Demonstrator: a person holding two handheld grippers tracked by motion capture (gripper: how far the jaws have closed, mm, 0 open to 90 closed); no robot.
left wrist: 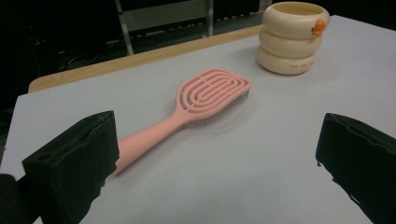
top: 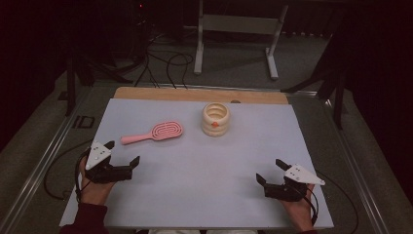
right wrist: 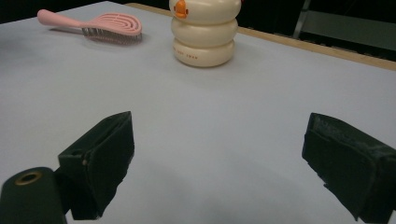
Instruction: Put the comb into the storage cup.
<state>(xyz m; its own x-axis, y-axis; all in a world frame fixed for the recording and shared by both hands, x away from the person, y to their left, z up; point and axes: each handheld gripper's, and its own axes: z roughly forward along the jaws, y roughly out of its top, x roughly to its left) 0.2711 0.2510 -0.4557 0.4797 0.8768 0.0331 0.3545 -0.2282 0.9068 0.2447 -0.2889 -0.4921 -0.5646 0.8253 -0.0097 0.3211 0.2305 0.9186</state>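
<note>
Left gripper (top: 122, 152): black body, two blocky black jaws with rough, matte faces, a pale grey three-cornered plate on top dotted with small dark marks. Black cable trails from its near side. Right gripper (top: 271, 171): same black build, same grey plate, black cable looping at the hand. Brass-coloured ringed hole noted on its housing. Dark maroon sleeve at the person's left wrist.

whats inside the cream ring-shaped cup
From the high view the cream cup is open-topped and looks empty, though its bottom is partly hidden by its rim. The pink hairbrush lies beside it.
</note>
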